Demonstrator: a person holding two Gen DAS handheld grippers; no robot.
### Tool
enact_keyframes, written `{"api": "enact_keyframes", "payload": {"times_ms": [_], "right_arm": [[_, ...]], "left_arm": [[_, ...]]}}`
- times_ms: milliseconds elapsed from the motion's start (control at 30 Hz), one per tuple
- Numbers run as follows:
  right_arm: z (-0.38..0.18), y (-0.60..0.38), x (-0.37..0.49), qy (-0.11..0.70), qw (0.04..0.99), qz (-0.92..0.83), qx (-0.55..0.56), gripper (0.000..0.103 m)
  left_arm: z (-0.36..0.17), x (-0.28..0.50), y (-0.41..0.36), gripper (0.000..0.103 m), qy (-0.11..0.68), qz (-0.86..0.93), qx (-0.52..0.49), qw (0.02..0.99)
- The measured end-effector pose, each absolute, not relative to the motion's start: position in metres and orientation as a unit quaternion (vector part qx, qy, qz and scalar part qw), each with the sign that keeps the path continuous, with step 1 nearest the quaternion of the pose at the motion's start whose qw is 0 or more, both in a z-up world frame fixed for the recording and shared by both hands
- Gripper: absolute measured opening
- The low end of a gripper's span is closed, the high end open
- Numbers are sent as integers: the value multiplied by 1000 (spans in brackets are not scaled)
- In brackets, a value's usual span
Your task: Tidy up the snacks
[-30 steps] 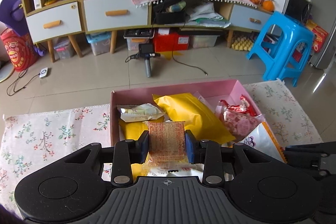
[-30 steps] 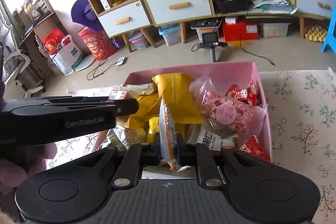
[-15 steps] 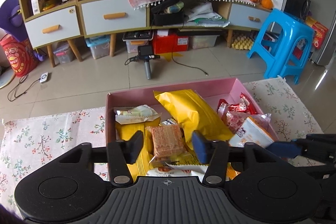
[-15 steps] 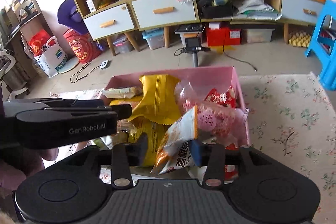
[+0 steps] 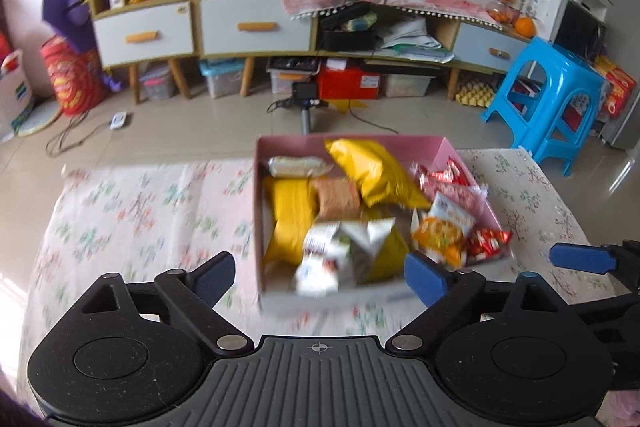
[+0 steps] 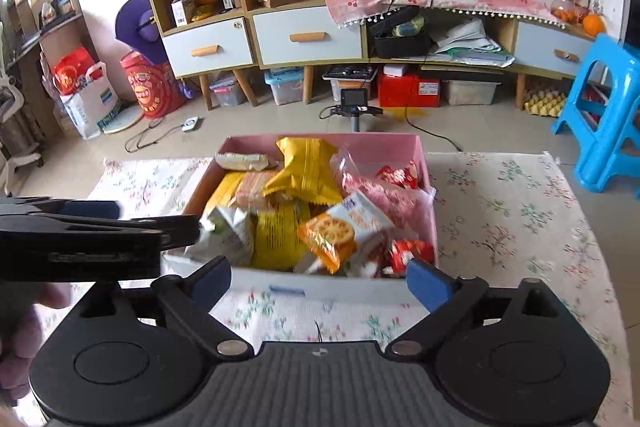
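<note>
A pink box [image 5: 352, 141] full of snack packets stands on the flowered cloth. Inside lie a yellow bag [image 5: 372, 171], a brown cracker pack [image 5: 336, 199] and an orange-and-white cracker packet [image 5: 444, 231]. My left gripper [image 5: 320, 277] hovers at the box's near wall, its jaws opening wide with nothing pressed between the pads. In the right wrist view the box [image 6: 320, 141] and the orange-and-white packet [image 6: 344, 227] lie ahead of my right gripper [image 6: 320, 281], whose jaws are also opening and hold nothing. Each gripper shows at the edge of the other's view.
The flowered cloth [image 6: 512, 219] covers the table on both sides of the box. Beyond the far edge are the tiled floor, a small camera on a stick [image 6: 354, 103], a blue stool [image 6: 604, 115] at the right and a low cabinet [image 6: 308, 39].
The left gripper let go of the brown cracker pack and the right let go of the orange-and-white packet; both now lie in the box. Both grippers drew back and upward, jaws spreading.
</note>
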State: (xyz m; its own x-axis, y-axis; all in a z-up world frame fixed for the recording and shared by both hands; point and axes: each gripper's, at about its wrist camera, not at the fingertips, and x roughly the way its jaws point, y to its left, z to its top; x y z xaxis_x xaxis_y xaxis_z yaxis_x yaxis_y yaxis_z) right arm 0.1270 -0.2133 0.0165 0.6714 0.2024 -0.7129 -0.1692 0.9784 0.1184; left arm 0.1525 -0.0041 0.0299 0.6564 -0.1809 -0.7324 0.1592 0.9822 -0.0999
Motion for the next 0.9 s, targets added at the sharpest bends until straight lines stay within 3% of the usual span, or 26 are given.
{"api": "enact_keyframes", "payload": {"times_ms": [433, 900], "right_arm": [[8, -228, 96, 417, 907, 30, 41, 91], [11, -217, 71, 404, 915, 10, 0, 93]], "left_arm": [[35, 85, 7, 100, 405, -37, 16, 913], [29, 71, 14, 103, 413, 13, 22, 910]]}}
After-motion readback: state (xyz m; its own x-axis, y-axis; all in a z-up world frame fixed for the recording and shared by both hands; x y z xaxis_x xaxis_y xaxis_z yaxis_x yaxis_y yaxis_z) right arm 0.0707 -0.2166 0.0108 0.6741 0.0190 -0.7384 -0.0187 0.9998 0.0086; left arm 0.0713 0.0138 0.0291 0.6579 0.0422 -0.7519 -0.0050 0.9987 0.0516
